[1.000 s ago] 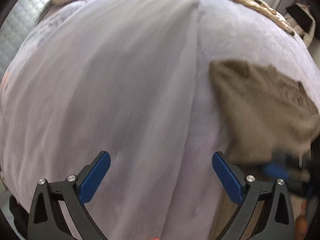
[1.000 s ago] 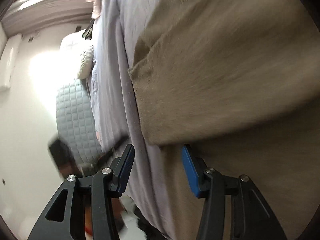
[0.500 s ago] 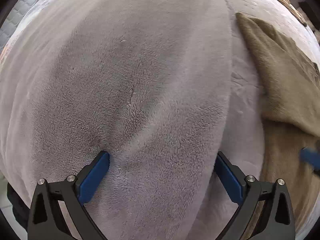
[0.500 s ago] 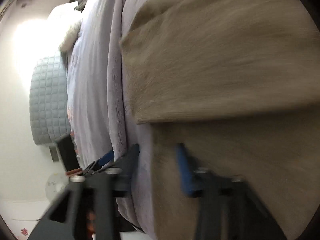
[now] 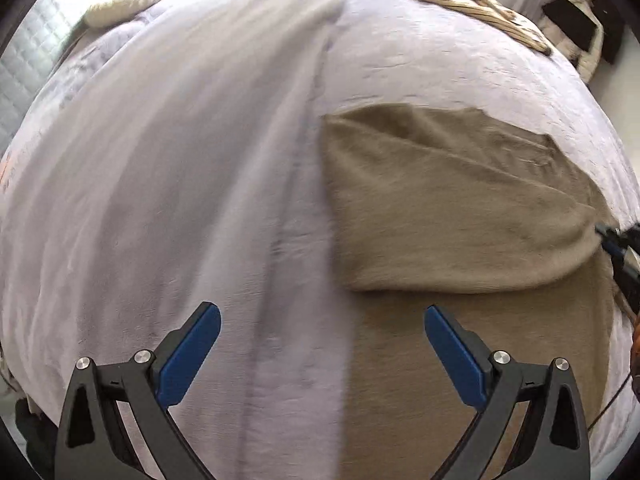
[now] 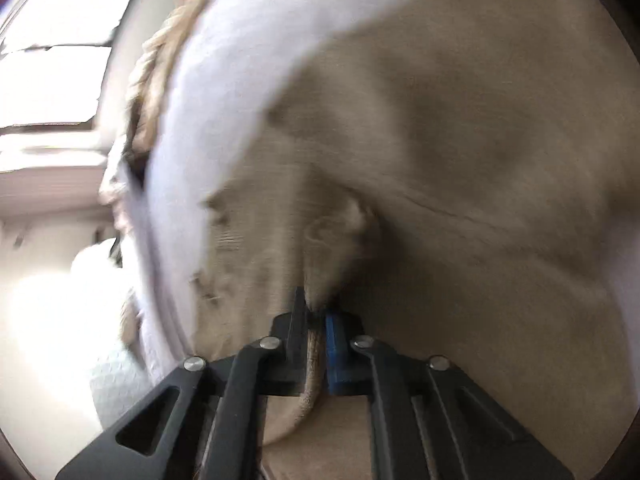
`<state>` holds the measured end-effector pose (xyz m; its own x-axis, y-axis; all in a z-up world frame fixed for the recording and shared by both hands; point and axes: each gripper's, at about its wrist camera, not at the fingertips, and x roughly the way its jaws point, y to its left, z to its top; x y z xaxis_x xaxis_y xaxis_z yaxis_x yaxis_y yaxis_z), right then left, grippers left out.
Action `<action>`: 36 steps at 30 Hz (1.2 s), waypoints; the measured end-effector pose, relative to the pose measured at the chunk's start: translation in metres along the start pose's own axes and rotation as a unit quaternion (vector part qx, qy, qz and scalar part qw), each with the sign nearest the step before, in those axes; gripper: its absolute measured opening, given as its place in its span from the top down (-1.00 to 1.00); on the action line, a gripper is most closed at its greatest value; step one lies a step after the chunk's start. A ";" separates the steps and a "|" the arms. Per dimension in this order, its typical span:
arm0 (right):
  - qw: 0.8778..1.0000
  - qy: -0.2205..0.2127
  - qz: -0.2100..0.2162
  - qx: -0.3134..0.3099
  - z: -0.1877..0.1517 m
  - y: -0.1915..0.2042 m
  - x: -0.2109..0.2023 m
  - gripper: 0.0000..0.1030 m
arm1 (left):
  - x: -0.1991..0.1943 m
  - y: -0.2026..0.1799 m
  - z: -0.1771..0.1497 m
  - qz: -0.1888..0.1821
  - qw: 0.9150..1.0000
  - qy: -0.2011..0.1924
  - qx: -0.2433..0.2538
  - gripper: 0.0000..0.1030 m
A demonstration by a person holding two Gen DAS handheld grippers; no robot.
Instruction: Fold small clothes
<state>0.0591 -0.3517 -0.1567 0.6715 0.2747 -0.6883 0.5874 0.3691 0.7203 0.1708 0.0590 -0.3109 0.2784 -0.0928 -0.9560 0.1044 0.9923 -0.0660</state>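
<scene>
Pinch on tan garment [image 6: 460, 152]: R-cam only, blurry.

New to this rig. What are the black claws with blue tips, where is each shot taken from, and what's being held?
No robot here: a person holds a two-finger gripper in each hand, each carrying a fisheye camera looking along its fingers. In the left view, the left gripper hangs open above a pale lilac blanket, holding nothing. On the blanket lies a tan garment, partly folded over. In the right view, the right gripper is shut, pinching a fold of that tan garment. It also shows at the left view's right edge.
</scene>
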 end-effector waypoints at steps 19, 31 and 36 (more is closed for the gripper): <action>0.996 -0.008 -0.085 -0.021 0.041 -0.144 -0.165 -0.32 | 0.020 -0.197 0.006 -0.059 0.997 0.034 0.042 -0.81; 0.976 -0.160 -0.018 0.148 0.075 -0.230 -0.240 -0.32 | 0.032 -0.250 -0.007 -0.036 0.988 0.093 0.119 -0.80; 0.967 -0.168 0.028 0.192 0.085 -0.233 -0.238 0.37 | 0.014 -0.245 -0.005 -0.047 0.991 0.074 0.104 -0.80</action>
<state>-0.1989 -0.5778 -0.1534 0.7783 -0.0421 -0.6264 0.6266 -0.0121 0.7793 0.1443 -0.1851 -0.3096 0.1172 -0.1555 -0.9809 0.3214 0.9405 -0.1107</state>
